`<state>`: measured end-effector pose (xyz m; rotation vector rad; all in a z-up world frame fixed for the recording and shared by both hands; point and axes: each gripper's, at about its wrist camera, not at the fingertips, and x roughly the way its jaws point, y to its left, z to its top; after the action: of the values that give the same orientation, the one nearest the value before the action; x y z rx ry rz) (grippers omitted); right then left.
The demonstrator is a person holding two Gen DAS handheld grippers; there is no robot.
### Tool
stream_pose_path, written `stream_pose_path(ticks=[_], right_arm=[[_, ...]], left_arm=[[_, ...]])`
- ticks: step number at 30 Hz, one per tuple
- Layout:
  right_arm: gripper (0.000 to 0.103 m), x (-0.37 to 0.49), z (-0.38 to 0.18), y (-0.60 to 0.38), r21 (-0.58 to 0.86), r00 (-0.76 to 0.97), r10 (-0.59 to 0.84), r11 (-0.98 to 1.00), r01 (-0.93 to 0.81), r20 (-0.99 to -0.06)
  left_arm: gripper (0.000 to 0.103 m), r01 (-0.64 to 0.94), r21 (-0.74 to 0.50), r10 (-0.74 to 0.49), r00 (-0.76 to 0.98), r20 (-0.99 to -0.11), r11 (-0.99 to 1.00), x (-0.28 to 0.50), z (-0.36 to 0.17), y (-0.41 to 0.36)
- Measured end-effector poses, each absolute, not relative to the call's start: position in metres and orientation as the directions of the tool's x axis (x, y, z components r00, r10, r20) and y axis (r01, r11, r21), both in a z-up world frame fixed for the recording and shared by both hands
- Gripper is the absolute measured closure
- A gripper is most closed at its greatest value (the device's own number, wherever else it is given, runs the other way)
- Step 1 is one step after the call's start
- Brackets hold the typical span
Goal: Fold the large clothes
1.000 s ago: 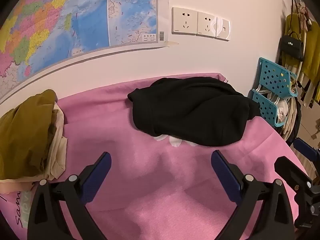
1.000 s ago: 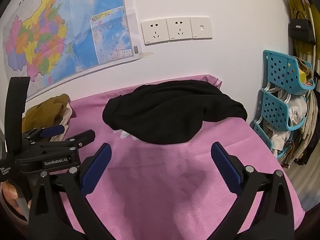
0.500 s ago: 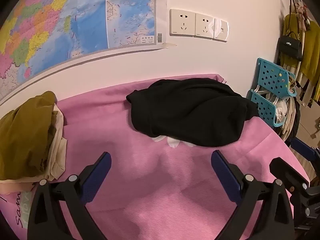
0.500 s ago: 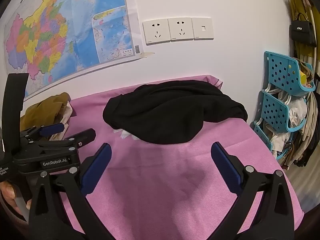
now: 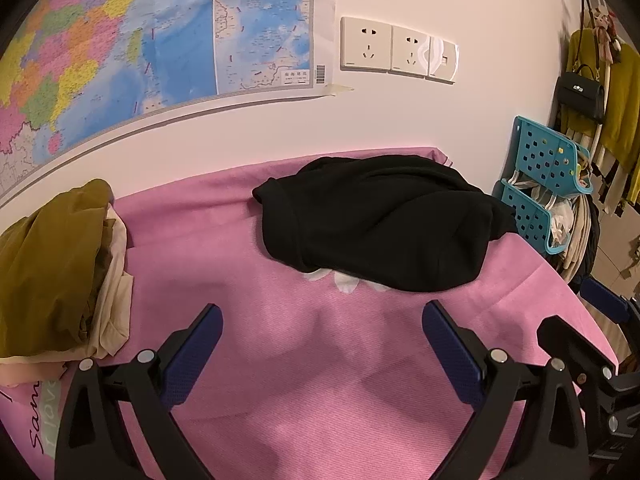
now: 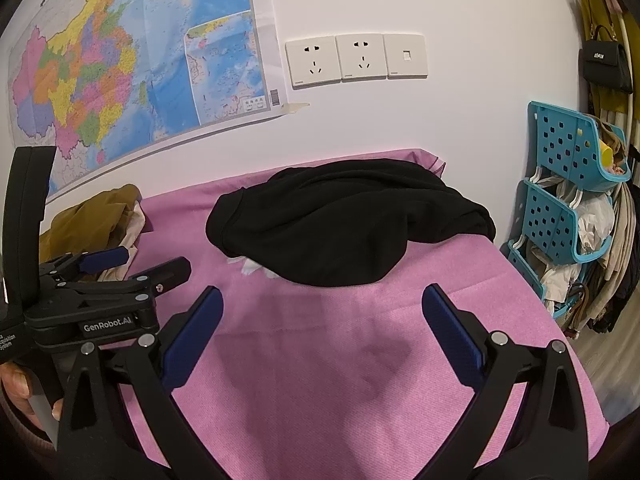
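Black garment (image 5: 384, 228): unfolded, heaped in a rumpled mound on the pink sheet (image 5: 304, 360), toward the wall with the socket plates (image 5: 398, 50). Folding not yet begun, judging from the bunched cloth; spreading flat and every fold left to do. Matte, dark, soft and thick-looking, one rounded hem turned outward, a bit of white peeking from under its near edge. Left gripper (image 5: 320, 332) spread wide, empty, short of the garment. Right gripper (image 6: 322, 316) likewise spread and empty. Olive and cream clothes (image 5: 52, 264) piled well left of the garment.

Black garment (image 5: 380, 224) crumpled; far bedside
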<state>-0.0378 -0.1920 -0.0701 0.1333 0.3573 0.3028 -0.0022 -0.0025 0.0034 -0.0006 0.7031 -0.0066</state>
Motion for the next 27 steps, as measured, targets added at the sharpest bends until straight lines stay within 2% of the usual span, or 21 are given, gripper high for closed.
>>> stream_pose_path(ticks=[27], right_arm=[[0.005, -0.0358, -0.0732, -0.1900, 0.183, 0.890, 0.312, 0.947, -0.264, -0.331]], left_arm=[[0.007, -0.001, -0.005, -0.003, 0.767, -0.642, 1.000, -0.0030, 0.0012, -0.0013]])
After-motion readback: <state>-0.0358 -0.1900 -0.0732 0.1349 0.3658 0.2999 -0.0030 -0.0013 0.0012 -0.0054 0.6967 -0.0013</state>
